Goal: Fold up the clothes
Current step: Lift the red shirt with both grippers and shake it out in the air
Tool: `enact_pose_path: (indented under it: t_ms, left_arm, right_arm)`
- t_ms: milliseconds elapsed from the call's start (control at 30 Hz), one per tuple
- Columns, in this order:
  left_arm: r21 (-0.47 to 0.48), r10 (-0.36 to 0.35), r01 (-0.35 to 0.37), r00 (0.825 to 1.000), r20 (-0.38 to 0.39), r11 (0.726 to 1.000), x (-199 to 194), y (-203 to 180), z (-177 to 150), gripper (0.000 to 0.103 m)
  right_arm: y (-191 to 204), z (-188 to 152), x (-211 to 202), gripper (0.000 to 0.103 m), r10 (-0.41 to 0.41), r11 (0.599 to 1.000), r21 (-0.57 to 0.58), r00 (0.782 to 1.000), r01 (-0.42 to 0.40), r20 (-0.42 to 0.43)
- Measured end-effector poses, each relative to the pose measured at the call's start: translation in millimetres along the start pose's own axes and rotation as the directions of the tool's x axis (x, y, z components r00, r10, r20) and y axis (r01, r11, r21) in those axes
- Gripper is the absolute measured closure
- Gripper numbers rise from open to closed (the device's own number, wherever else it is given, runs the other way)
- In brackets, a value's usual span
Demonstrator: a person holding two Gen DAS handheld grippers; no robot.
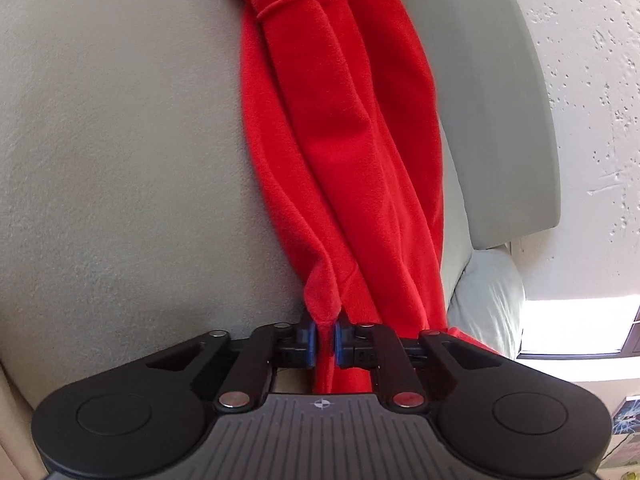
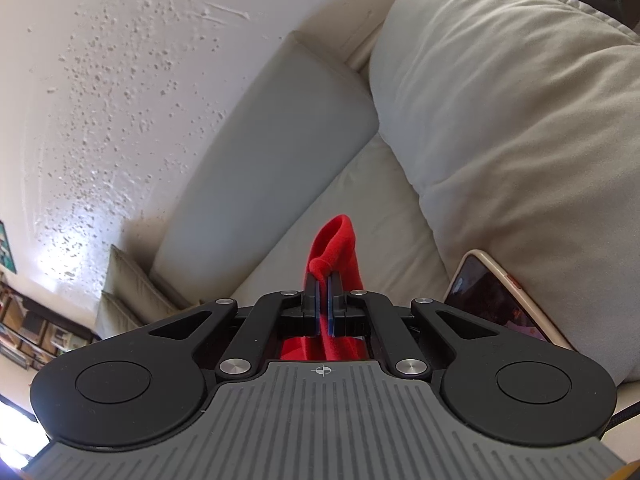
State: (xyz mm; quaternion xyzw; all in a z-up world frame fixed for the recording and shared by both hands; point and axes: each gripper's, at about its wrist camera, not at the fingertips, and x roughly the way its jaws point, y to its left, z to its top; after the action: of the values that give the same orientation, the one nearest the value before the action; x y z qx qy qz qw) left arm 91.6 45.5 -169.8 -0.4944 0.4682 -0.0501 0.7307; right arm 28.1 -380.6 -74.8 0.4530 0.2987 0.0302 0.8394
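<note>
Red fleece garment (image 1: 340,152) hangs stretched in front of the sofa (image 1: 120,160). Left tool (image 1: 325,338) is clenched on one bunched edge; right tool (image 2: 323,306) is clenched on another fold, beside a phone (image 2: 496,300).

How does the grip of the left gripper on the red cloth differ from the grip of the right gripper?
The left gripper pinches a bunched fold, with long red cloth stretching away ahead; the right gripper shows only a short looped end past its jaws. The left faces a plain cushion; the right faces a sofa with a phone. Both are shut on the cloth.
</note>
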Motion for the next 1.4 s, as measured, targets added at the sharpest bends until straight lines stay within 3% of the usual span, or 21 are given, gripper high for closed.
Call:
enact_pose_path:
  t_ms: [133, 233, 333, 433, 533, 633, 700, 733, 833, 867, 900, 967, 1000, 1033, 1100, 1133, 1167, 1200, 1267, 1300, 1400]
  left_arm:
    - [0.111, 0.011, -0.013, 1.0, 0.019, 0.994, -12, -28, 0, 0.099]
    - [0.195, 0.005, -0.012, 0.999, 0.038, 0.981, -31, -47, -2, 0.1]
    - [0.267, -0.076, 0.049, 0.993, 0.09, 0.962, -82, -63, -4, 0.101]
    - [0.316, -0.179, 0.12, 0.97, 0.165, 0.941, -134, -82, 0, 0.101]
    - [0.358, -0.285, 0.185, 0.926, 0.249, 0.915, -187, -101, 5, 0.101]
    - [0.406, -0.387, 0.243, 0.863, 0.325, 0.881, -241, -119, 10, 0.102]
    - [0.44, -0.453, 0.277, 0.811, 0.37, 0.855, -276, -132, 13, 0.102]
    - [0.457, -0.485, 0.292, 0.782, 0.391, 0.84, -294, -138, 15, 0.102]
    - [0.512, -0.574, 0.331, 0.686, 0.446, 0.793, -347, -156, 20, 0.101]
    - [0.53, -0.602, 0.342, 0.651, 0.461, 0.776, -365, -163, 21, 0.101]
    - [0.534, -0.598, 0.331, 0.651, 0.467, 0.778, -371, -170, 23, 0.101]
    - [0.547, -0.602, 0.326, 0.655, 0.458, 0.771, -378, -186, 24, 0.102]
    - [0.581, -0.638, 0.342, 0.633, 0.438, 0.738, -384, -194, 22, 0.102]
    - [0.629, -0.687, 0.357, 0.595, 0.418, 0.691, -394, -203, 18, 0.102]
    - [0.704, -0.748, 0.344, 0.529, 0.402, 0.622, -414, -218, 6, 0.101]
    - [0.727, -0.756, 0.317, 0.512, 0.409, 0.608, -419, -225, 2, 0.101]
    - [0.734, -0.745, 0.285, 0.512, 0.427, 0.616, -419, -231, 3, 0.101]
    - [0.736, -0.731, 0.252, 0.516, 0.447, 0.628, -418, -237, 5, 0.101]
    - [0.732, -0.709, 0.215, 0.525, 0.471, 0.646, -417, -247, 9, 0.101]
    - [0.738, -0.717, 0.223, 0.521, 0.463, 0.637, -415, -248, 8, 0.101]
    - [0.768, -0.733, 0.188, 0.497, 0.463, 0.613, -409, -244, -8, 0.101]
  right_arm:
    - [-5, 0, 3, 0.099, -0.029, 0.999, 0.015, 1.0, 0.029, -0.01]
    - [-5, -2, 6, 0.099, -0.094, 0.995, 0.008, 0.995, 0.095, -0.031]
    - [-2, -10, 14, 0.099, -0.192, 0.981, -0.038, 0.976, 0.189, -0.1]
    - [3, -27, 21, 0.1, -0.22, 0.973, -0.111, 0.952, 0.2, -0.211]
    - [8, -44, 19, 0.1, -0.135, 0.99, -0.079, 0.93, 0.114, -0.343]
    - [22, -48, 3, 0.1, 0.103, 0.993, 0.087, 0.918, -0.076, -0.383]
    - [44, -39, -20, 0.1, 0.309, 0.948, 0.169, 0.904, -0.269, -0.297]
    - [58, -32, -34, 0.1, 0.404, 0.912, 0.182, 0.885, -0.369, -0.23]
    - [99, -9, -81, 0.1, 0.608, 0.786, 0.147, 0.794, -0.601, -0.01]
    - [110, -4, -92, 0.1, 0.61, 0.784, 0.12, 0.792, -0.609, 0.035]
    - [120, -1, -101, 0.1, 0.596, 0.795, 0.092, 0.801, -0.599, 0.066]
    - [138, 3, -105, 0.1, 0.522, 0.848, 0.089, 0.852, -0.523, 0.041]
    - [145, 6, -108, 0.1, 0.516, 0.851, 0.095, 0.856, -0.517, 0.036]
    - [153, 9, -114, 0.1, 0.54, 0.836, 0.088, 0.841, -0.542, 0.044]
    - [172, 14, -136, 0.1, 0.599, 0.798, 0.006, 0.795, -0.602, 0.099]
    - [181, 17, -149, 0.1, 0.627, 0.778, -0.057, 0.766, -0.626, 0.142]
    - [189, 19, -161, 0.1, 0.642, 0.766, -0.109, 0.746, -0.633, 0.178]
    - [194, 20, -169, 0.1, 0.641, 0.768, -0.142, 0.741, -0.625, 0.201]
    - [204, 27, -179, 0.1, 0.611, 0.792, -0.174, 0.768, -0.586, 0.192]
    - [207, 30, -183, 0.1, 0.605, 0.796, -0.175, 0.774, -0.579, 0.19]
    - [220, 31, -219, 0.1, 0.607, 0.79, -0.301, 0.753, -0.535, 0.253]
